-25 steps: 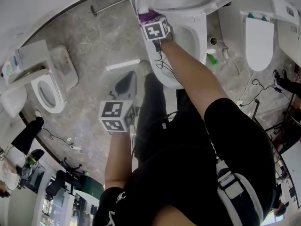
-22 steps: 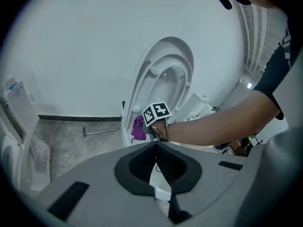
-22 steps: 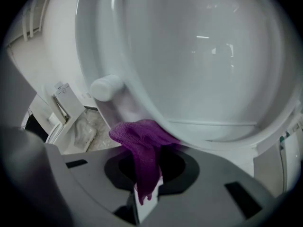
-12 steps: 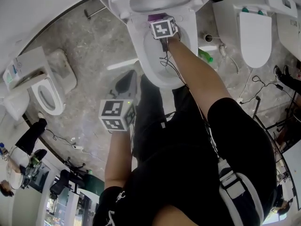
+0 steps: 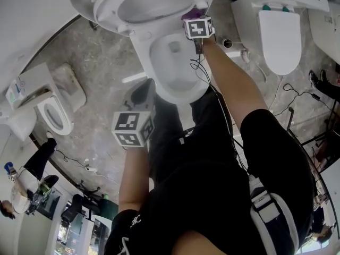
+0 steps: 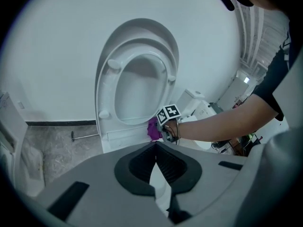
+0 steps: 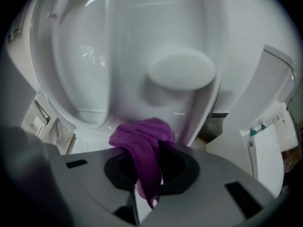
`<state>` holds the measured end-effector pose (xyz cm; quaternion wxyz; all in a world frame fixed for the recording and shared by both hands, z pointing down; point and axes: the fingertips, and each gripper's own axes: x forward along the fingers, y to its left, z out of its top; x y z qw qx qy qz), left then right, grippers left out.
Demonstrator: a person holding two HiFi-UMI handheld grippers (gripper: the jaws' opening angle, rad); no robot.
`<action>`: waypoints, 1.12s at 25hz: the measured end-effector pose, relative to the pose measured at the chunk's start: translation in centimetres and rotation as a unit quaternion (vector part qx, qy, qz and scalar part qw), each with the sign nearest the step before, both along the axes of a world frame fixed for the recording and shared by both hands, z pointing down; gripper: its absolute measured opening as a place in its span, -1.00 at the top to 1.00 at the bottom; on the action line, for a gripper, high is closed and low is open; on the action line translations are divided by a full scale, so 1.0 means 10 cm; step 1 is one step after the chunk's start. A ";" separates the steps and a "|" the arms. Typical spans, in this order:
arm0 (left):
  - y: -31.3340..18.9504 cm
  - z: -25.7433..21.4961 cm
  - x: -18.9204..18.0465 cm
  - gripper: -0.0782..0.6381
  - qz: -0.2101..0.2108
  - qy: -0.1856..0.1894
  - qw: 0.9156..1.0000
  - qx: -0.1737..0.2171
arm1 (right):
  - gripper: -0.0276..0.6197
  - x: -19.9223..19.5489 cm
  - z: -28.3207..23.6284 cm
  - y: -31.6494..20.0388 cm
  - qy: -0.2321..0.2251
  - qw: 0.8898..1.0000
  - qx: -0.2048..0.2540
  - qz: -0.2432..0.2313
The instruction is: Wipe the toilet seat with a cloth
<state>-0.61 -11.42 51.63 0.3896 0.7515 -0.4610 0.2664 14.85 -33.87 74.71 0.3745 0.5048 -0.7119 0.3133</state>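
Our right gripper (image 7: pixel 147 176) pinches the cloth (image 7: pixel 142 141); the left gripper (image 6: pixel 155 174) is pressed together, empty. Dragging hard across the seat (image 7: pixel 128 56) could tug the cloth free.

Mottled grey stone floor (image 5: pixel 101 68) under plain white wall (image 5: pixel 26 15). Spare white toilet (image 5: pixel 50 113) at left, another toilet (image 5: pixel 279 36) upper right. Loose black cables (image 5: pixel 291 95) trailing nearby.

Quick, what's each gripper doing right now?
Left gripper: shut, empty.
Right gripper: shut on the purple cloth.
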 end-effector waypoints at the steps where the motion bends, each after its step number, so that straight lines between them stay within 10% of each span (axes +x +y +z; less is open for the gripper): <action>1: -0.02 -0.02 0.04 0.79 0.002 0.001 1.000 0.001 | 0.74 0.07 -0.04 -0.02 -0.001 1.000 0.002 0.004; 28: -0.54 -1.04 0.49 0.79 0.020 0.013 0.997 0.071 | 0.74 0.32 -1.54 0.03 -0.063 0.996 0.053 0.023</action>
